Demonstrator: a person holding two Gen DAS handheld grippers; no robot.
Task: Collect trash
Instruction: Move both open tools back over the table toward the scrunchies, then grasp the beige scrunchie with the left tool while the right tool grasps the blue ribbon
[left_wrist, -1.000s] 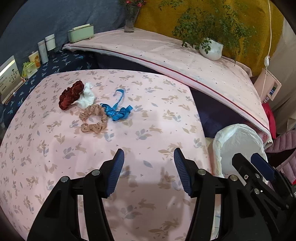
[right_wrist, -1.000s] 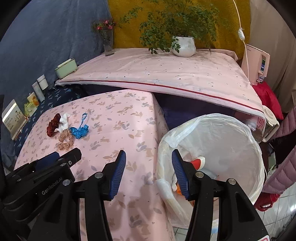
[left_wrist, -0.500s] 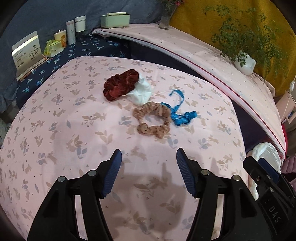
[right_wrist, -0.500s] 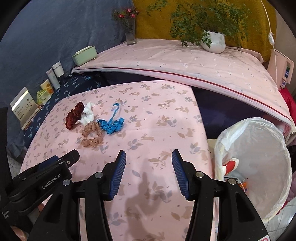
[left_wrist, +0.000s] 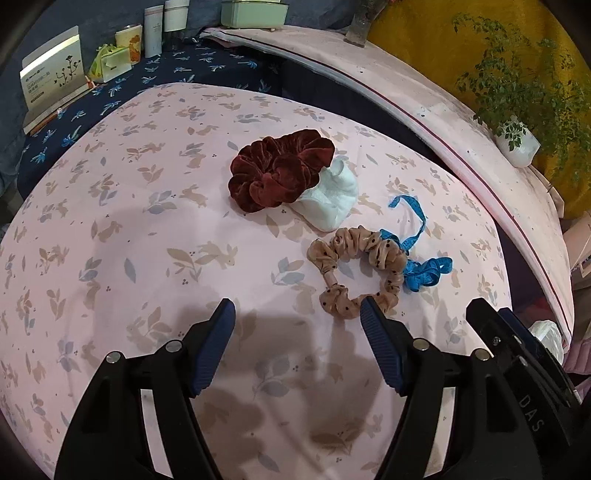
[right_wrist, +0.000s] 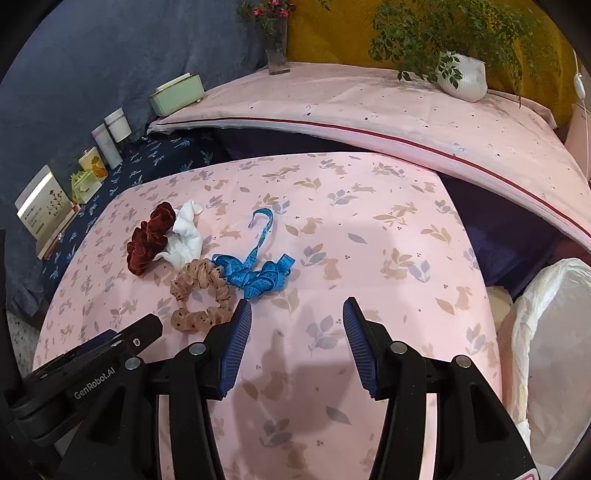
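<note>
On the pink rabbit-print table (left_wrist: 110, 236) lie a dark red velvet scrunchie (left_wrist: 277, 170), a crumpled white tissue (left_wrist: 330, 199), a beige dotted scrunchie (left_wrist: 354, 269) and a blue measuring tape (left_wrist: 421, 266). My left gripper (left_wrist: 297, 308) hovers just short of the beige scrunchie, its jaws opening with nothing between them; the right pad's tip overlaps the scrunchie's near edge. In the right wrist view the same pile shows: red scrunchie (right_wrist: 149, 238), tissue (right_wrist: 184, 236), beige scrunchie (right_wrist: 199, 295), tape (right_wrist: 258, 275). My right gripper (right_wrist: 295, 310) stands open and empty, right of the tape.
A white-lined trash bin (right_wrist: 546, 332) stands off the table's right edge. Behind are a navy cloth with cartons and bottles (right_wrist: 107, 136), a green box (right_wrist: 177, 94), a flower vase (right_wrist: 277, 44) and a potted plant (right_wrist: 461, 75) on a pink-covered ledge.
Both grippers have swung left, away from the bin, and lowered toward the pile, which now looks larger and closer. The left jaws have widened.
</note>
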